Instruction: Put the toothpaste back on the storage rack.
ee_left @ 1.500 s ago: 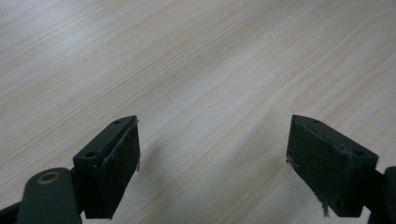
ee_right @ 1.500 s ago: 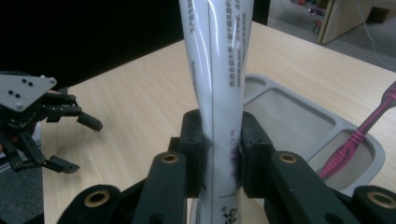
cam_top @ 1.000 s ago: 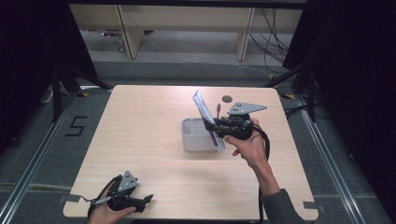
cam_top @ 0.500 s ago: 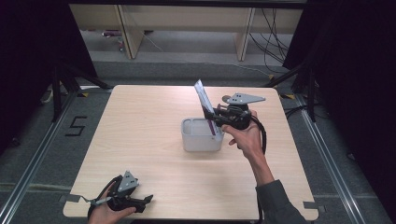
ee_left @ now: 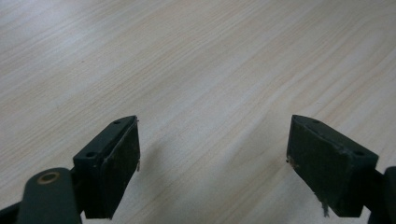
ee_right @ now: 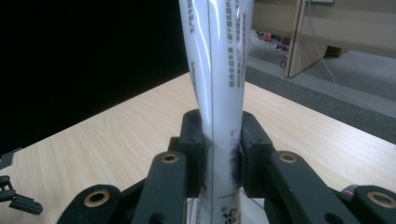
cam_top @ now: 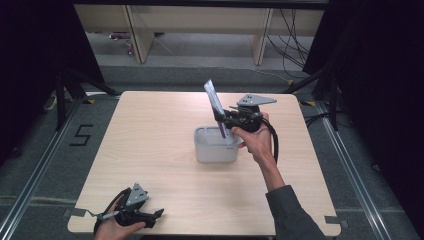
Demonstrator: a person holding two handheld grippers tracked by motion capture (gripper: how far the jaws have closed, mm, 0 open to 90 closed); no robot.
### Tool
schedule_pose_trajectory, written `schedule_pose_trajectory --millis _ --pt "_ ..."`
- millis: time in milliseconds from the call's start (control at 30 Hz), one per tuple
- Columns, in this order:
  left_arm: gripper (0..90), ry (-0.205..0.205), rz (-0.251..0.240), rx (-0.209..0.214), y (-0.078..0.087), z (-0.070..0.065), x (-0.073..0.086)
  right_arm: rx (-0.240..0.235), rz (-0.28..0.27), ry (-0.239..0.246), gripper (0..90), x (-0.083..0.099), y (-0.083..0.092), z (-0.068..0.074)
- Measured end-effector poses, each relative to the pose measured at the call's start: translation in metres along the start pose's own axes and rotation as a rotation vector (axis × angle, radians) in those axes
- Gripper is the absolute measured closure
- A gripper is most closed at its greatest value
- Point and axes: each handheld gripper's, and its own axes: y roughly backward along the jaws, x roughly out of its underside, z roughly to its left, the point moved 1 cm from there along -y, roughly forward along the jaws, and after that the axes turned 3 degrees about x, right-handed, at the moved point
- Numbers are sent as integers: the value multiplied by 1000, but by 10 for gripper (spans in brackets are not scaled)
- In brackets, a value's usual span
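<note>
Big pale wooden table (cam_top: pixel 165 150) first, bare across most of its top, with dark floor and open shelving beyond the far edge. Near the middle of it sits a small grey tub (cam_top: pixel 215 145), open at the top, standing square on the wood. Right over the tub's right-hand end is the right gripper (cam_top: pixel 226 120), the hand's arm reaching in from the near right corner, and its jaws are clamped on a tube (cam_top: pixel 218 107), white with purple print, like a toothpaste or cream tube. The tube stands nearly upright, tilted a little, its flat crimped end highest and its lower end dipping to the tub's rim or just inside; which of the two I cannot tell from above. In the right gripper view the tube (ee_right: pixel 219 84) runs straight up between the two black pads, pinched on its lower body. That looks a light thing, soft-walled and glossy, so it should give under pressure and could slide if the squeeze is slack; a hold on the fuller lower body, as here, seems safer than on the thin flat end. Down at the near left corner the left gripper (cam_top: pixel 150 216) rests low by the table's edge, jaws spread wide with nothing between them but wood grain.
</note>
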Motion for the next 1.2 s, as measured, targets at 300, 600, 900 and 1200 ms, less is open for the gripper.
schedule_pose_trajectory --millis 300,600,900,1200 --pt "168 1 -1 1 0 0 0 25 9 28 750 -4 -13 -4" --pt "169 0 -2 1 0 0 0 40 16 47 750 -1 -24 -7" --pt "168 0 -3 -1 0 0 0 47 22 44 749 6 -33 -7" --pt "169 -2 1 -1 0 0 0 55 41 69 748 17 -41 -9"
